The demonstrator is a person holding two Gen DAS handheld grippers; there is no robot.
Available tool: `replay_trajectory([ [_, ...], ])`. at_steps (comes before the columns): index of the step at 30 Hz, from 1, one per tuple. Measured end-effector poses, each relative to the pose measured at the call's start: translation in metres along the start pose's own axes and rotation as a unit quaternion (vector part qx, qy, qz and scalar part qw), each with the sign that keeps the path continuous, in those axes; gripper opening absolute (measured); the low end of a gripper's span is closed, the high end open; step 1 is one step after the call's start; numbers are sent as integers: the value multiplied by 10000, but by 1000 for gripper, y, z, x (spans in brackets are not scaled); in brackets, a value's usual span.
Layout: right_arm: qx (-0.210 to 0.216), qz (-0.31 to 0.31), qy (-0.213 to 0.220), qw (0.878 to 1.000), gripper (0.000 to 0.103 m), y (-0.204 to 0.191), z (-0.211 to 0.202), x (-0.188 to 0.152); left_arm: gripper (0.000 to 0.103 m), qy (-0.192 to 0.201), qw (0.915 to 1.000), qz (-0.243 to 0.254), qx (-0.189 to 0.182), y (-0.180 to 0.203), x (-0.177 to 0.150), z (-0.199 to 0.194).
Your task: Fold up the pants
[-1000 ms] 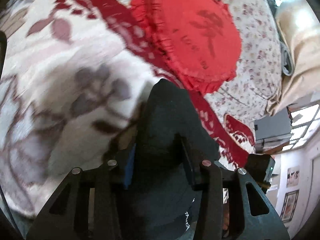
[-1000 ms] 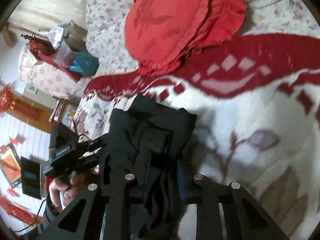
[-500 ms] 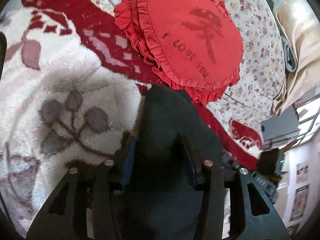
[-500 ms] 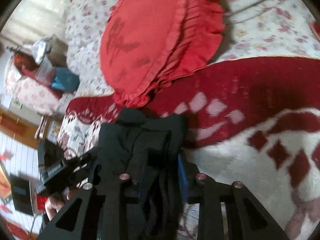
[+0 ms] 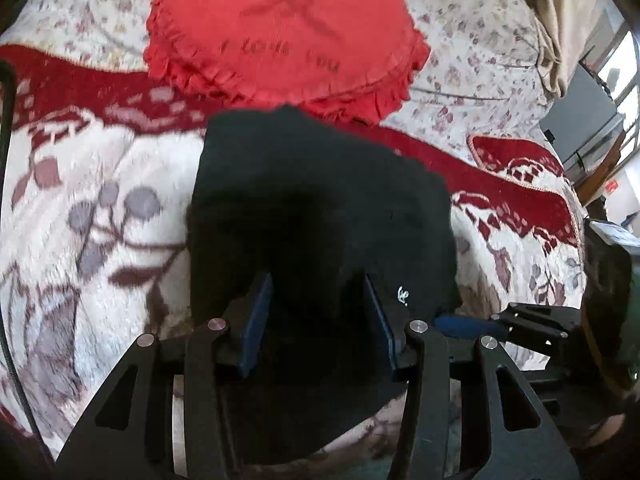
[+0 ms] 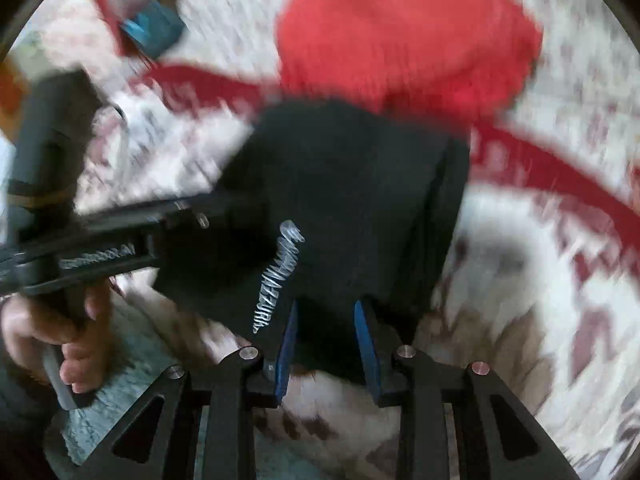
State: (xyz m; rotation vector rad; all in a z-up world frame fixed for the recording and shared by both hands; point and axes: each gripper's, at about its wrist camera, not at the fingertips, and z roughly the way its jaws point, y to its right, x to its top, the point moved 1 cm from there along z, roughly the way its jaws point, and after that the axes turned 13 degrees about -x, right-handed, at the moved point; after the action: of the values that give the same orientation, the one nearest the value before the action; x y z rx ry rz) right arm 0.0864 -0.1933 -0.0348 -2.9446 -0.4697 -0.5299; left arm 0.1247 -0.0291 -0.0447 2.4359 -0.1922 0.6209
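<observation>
Step in hand, as I read it: late fold. The black pants are already a compact multi-layer bundle, carried by both grippers over the blanket on the bed, not yet set down flat.

Left gripper: jaws part-way apart, blue pads on either side of thick folded cloth, which fills the gap. Reads as a hold on the pants. Bundle runs from between the jaws out ahead of the gripper, its far edge just short of the red cushion.

Right gripper: narrower gap, black fabric between the pads, also gripping the pants. White lettering on the cloth sits just left of its jaws. View is heavily motion-blurred, so fine contact is hard to confirm.

Pose: both grippers pitched steeply down toward the bed and close together on the same near edge of the bundle. In the right wrist view the left gripper comes in from the left, level across the frame, with the person's hand wrapped on its handle.

Next move calls for, in my judgement: lower the bundle onto the blanket short of the cushion, keep the edges aligned, release both sides together so the layers don't spring open. Risk: thick stack slipping from the narrower right grip.
</observation>
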Motion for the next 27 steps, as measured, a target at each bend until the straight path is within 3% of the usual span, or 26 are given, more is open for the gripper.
replay_trajectory([
  [2, 41, 61, -2, 10000, 28, 4, 0, 2, 47, 44, 9998, -127, -121, -4, 0, -1],
  [8, -351, -302, 24, 9989, 35, -10, 2, -3, 50, 165, 9967, -563, -560, -18, 2, -7],
  [13, -709, -660, 36, 9953, 42, -25, 4, -2, 78, 125, 9959, -376, -819, -6, 2, -4],
  [16, -616, -638, 62, 9960, 45, -24, 5, -2, 85, 69, 9966, -198, -800, 1, 2, -1],
  [19, -264, -377, 94, 9989, 45, -12, 4, -3, 93, 92, 9948, -238, -986, 0, 3, 0],
  [23, 133, 24, 59, 9999, 45, 0, 4, -3, 95, 83, 9942, -233, -1046, 0, 5, 2],
  [27, 48, 0, 9, 10000, 45, -5, 2, -2, 95, 95, 9949, -111, -1000, 7, 5, -3],
])
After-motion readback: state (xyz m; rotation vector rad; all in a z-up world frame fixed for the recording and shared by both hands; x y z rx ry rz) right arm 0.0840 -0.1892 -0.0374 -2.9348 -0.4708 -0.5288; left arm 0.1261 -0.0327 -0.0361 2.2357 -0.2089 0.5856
